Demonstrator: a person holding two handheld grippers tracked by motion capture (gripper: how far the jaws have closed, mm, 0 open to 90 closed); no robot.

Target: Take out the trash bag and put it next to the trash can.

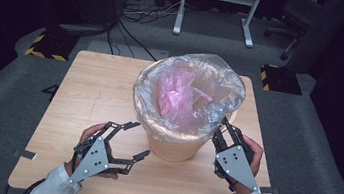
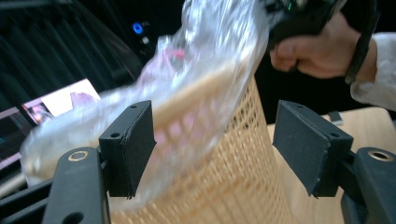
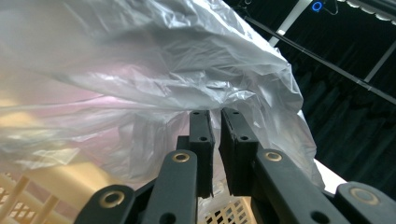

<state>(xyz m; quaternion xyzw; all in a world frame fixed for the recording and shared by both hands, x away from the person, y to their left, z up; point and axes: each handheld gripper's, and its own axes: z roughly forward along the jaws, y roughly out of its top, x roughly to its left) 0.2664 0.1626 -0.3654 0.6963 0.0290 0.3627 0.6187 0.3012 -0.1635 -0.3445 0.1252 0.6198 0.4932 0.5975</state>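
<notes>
A tan woven basket [image 1: 173, 145] stands on the wooden table [image 1: 95, 87], lined with a clear plastic bag [image 1: 189, 86] folded over its rim. Something pink and crumpled [image 1: 175, 95] lies inside the bag. My left gripper [image 1: 140, 139] is open at the basket's left front, a little apart from it. In the left gripper view the pads [image 2: 128, 144] stand wide with the basket [image 2: 233, 186] and the bag's overhang [image 2: 205, 60] beyond them. My right gripper [image 1: 224, 125] is at the basket's right side. Its jaws [image 3: 217, 140] are shut on the bag's hanging film [image 3: 163, 70].
The basket sits right of the table's middle, and bare wood lies to its left and behind it. On the carpet past the far edge are cables [image 1: 141, 12], a white desk frame [image 1: 216, 12], an office chair [image 1: 299, 18] and two yellow-black striped blocks [image 1: 48, 45].
</notes>
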